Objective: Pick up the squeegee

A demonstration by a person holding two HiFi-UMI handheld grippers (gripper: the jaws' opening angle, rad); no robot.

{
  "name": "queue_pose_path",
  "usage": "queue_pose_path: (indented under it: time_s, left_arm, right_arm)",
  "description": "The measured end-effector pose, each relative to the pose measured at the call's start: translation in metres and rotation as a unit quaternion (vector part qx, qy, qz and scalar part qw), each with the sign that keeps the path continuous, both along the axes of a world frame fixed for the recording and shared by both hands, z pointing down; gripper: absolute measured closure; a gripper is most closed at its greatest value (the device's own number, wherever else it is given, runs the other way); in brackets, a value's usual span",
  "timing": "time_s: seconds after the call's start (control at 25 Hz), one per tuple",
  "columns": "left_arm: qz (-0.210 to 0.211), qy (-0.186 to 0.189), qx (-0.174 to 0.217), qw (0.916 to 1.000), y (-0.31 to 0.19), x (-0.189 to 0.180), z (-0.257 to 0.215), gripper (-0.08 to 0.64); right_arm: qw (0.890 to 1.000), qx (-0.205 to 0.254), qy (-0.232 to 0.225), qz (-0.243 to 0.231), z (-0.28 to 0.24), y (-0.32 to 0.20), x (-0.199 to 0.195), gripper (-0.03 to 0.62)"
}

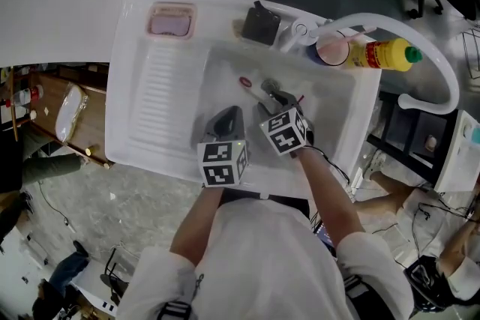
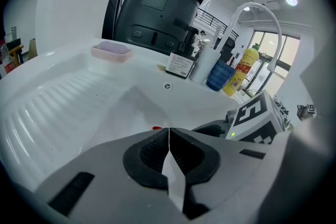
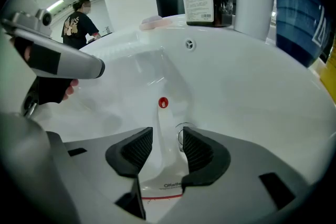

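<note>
"Two tools over one white sink [image 1: 135, 86]. What lies in the basin?"

"The squeegee [image 3: 164, 118], flat on the bottom. The right tool [image 3: 166, 140] stands open, a jaw on either side of the white handle. The left tool [image 2: 169, 147] is closed on nothing."

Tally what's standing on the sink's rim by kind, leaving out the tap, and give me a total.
Bottles: 2 (dark bottle, yellow bottle)
Cups: 1 (blue cup)
Soap dishes: 1 (pink soap dish)
Total: 4
</note>
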State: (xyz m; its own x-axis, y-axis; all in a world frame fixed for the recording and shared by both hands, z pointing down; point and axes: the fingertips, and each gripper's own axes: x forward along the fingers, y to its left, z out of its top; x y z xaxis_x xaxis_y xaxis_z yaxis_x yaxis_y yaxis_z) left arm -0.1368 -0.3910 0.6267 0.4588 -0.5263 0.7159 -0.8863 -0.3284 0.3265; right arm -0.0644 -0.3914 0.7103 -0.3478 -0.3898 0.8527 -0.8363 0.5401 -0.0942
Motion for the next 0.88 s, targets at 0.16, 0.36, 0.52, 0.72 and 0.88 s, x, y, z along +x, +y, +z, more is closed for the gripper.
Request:
queue_pose_path:
  time_s: [0.16, 0.36, 0.52, 0.72, 0.88]
  left_arm:
    - [0.001, -0.003, -0.001, 1.0000, -0.003, -0.001, 0.002, 0.532]
    - [-0.002, -0.007, -0.005, 1.0000, -0.004, -0.003, 0.004, 0.532]
    - [0.000, -0.010, -0.007, 0.9999, -0.003, -0.003, 0.004, 0.532]
    - [-0.002, -0.012, -0.010, 0.9999, -0.005, -0.005, 0.007, 0.532]
    - [-0.002, -0.015, -0.011, 0.9998, -0.006, -0.005, 0.008, 0.532]
  right_arm:
    - [1.000, -0.001, 0.002, 0.000, 0.003, -0.003, 0.001, 0.420]
    - [1.000, -0.007, 0.005, -0.011, 0.011, -0.003, 0.000, 0.420]
    - [1.000, -0.013, 0.012, -0.024, 0.018, -0.002, 0.000, 0.420]
    - [0.999, -0.013, 0.018, -0.036, 0.022, -0.007, -0.002, 0.420]
    - [0.999, -0.012, 0.023, -0.043, 0.023, -0.009, -0.005, 0.421]
